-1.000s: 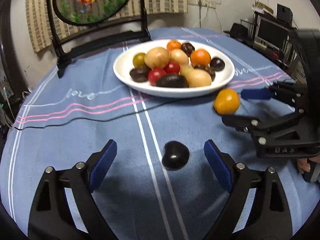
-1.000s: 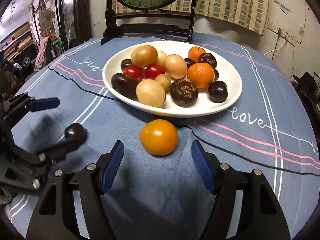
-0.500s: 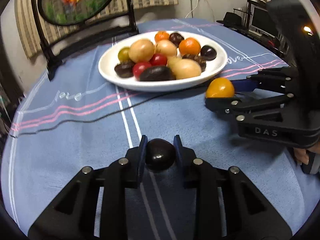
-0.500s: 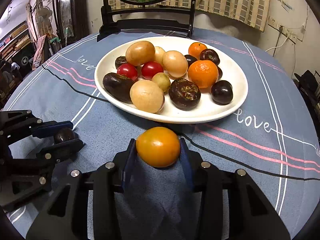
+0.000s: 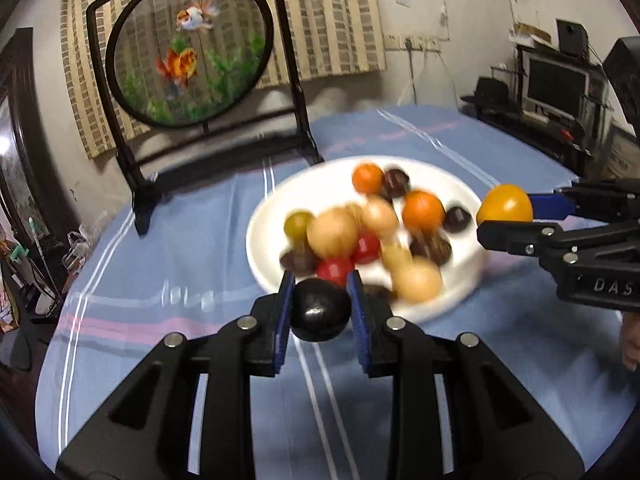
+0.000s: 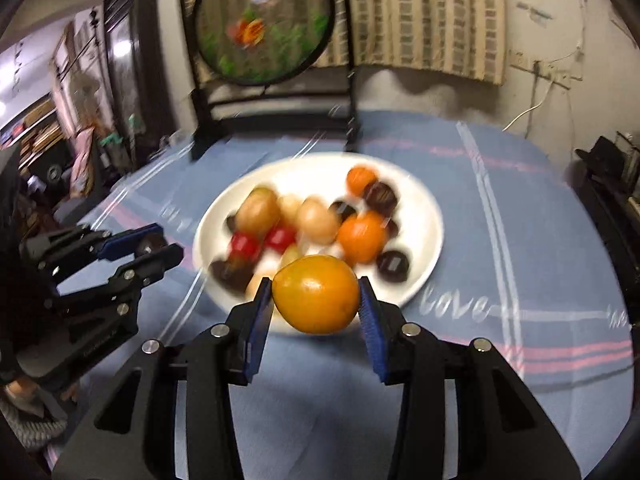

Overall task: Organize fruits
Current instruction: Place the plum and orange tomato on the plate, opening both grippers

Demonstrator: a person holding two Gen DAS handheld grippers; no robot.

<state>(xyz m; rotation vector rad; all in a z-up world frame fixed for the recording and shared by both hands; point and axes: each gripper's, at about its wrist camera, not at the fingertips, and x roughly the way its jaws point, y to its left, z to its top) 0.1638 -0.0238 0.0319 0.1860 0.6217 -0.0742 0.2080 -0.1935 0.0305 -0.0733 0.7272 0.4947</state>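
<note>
My left gripper is shut on a small dark plum, lifted off the blue cloth just in front of the white plate. The right gripper is shut on a yellow-orange fruit, held above the near rim of the same plate. Each view shows the other gripper from the side: the right one with its orange fruit by the plate's right edge, the left one left of the plate. The plate holds several fruits, blurred by motion.
A round fish picture in a black stand rises at the table's far side behind the plate. The blue striped tablecloth covers the round table. Shelves and a monitor stand beyond the table's right edge.
Both grippers closed on their fruits, the left on the dark plum and the right on the orange fruit. Both then rose off the cloth toward the plate.
</note>
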